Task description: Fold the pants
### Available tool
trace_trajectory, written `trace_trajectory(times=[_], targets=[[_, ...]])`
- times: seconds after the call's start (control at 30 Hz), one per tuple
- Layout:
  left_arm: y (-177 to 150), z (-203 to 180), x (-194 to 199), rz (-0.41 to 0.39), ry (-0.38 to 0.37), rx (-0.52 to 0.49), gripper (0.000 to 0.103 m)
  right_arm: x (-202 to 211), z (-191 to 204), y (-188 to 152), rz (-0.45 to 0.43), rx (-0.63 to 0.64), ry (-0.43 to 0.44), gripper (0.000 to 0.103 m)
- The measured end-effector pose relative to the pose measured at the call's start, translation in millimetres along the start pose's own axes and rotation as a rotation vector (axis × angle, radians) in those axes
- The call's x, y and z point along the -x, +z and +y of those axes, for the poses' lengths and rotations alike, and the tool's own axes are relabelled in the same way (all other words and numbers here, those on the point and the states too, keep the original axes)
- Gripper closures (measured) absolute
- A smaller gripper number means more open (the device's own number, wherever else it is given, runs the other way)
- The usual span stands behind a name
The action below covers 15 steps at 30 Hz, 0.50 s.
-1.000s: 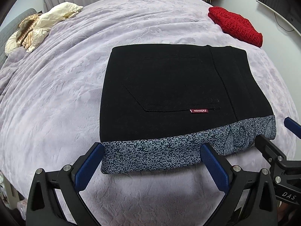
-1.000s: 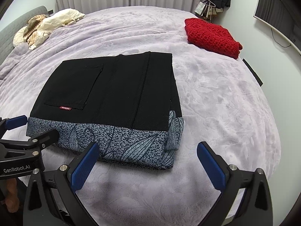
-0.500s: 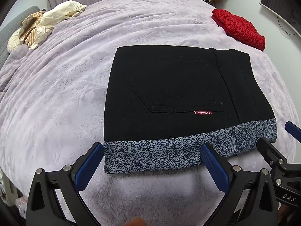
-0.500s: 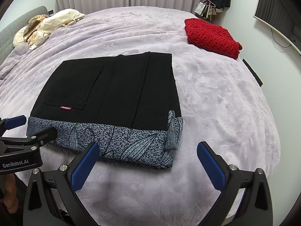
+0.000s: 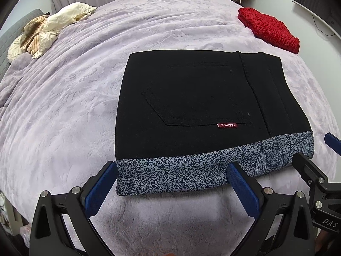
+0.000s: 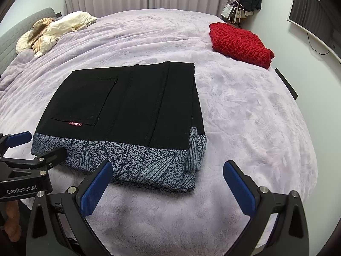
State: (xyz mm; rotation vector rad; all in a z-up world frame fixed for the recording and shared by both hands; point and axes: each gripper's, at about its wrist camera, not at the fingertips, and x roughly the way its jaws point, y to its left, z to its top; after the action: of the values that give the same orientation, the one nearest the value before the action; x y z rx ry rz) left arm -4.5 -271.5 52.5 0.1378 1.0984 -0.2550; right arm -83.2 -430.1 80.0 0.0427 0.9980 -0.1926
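The pants [image 5: 191, 98] lie folded into a flat black rectangle on the lilac bedspread, with a blue-grey speckled leaf-print band along the near edge and a small red label on the back pocket. They also show in the right wrist view [image 6: 132, 106]. My left gripper [image 5: 170, 183] is open and empty, just in front of the band's left half. My right gripper [image 6: 168, 183] is open and empty, in front of the band's right corner. Each gripper shows at the edge of the other's view.
A folded red knit sweater [image 6: 240, 42] lies at the far right of the bed. A cream and striped bundle of cloth [image 5: 46, 32] lies at the far left by the grey headboard. The lilac bedspread [image 6: 255, 117] drops off at the right.
Both grippers stayed open. The left wrist view has shifted slightly, so the pants sit a little farther right and back in it; the pants themselves have not moved.
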Motion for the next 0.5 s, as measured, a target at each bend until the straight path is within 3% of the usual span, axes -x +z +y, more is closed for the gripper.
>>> trace_trajectory(times=[0.5], targets=[[1.5,-11.0,-1.3,0.008,-0.007,-0.005,0.000,1.4,-4.1,0.7,-0.011,-0.001,0.006,0.000]])
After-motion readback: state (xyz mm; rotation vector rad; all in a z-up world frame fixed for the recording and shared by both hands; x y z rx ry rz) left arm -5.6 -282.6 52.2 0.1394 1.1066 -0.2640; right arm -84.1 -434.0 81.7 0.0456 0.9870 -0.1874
